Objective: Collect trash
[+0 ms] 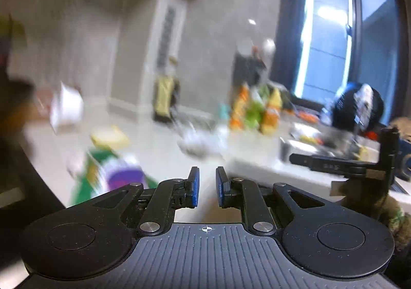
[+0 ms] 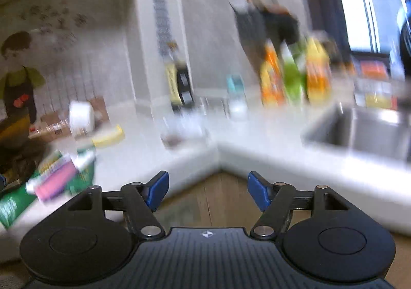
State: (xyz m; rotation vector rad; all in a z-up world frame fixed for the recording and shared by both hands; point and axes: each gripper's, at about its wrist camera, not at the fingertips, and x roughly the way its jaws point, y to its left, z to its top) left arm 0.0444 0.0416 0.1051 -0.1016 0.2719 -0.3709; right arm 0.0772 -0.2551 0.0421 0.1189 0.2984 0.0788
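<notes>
Fingers first: the left gripper (image 1: 207, 186) has its blue pads (image 1: 194, 186) pulled in to a narrow slit with nothing between them, and the right gripper (image 2: 207, 190) is spread wide, also empty, with just the wood floor (image 2: 205, 201) showing through the gap. Both cameras are smeared with motion blur, so take the small stuff with a grain of salt. Just past the fingers is a white counter (image 1: 164, 150) that wraps round an inside corner, and the trash looks to be the green and purple wrapper (image 1: 113, 176) lying on it off to the left, same thing as the green and pink packet (image 2: 56, 181) in the right view, beside the left finger there. Near it there's a yellow sponge-like block (image 1: 110, 136) and a white roll (image 2: 80, 115) further back. Further out: a row of orange and green bottles (image 2: 292, 75) against the wall, a steel sink (image 2: 359, 129) on the right, and a dark window (image 1: 344, 32) behind. The right gripper also pokes into the left view at the right edge. What could go wrong, I reckon: neither gripper is lined up on the wrapper, and with this much blur a quick reach could overshoot and shove it along the counter or off the edge. The left one being nearly closed would just bat at it unless it opens first. A thin, flat packet is also easy to pinch badly and drop, and a wide swing could clip the bottles.
</notes>
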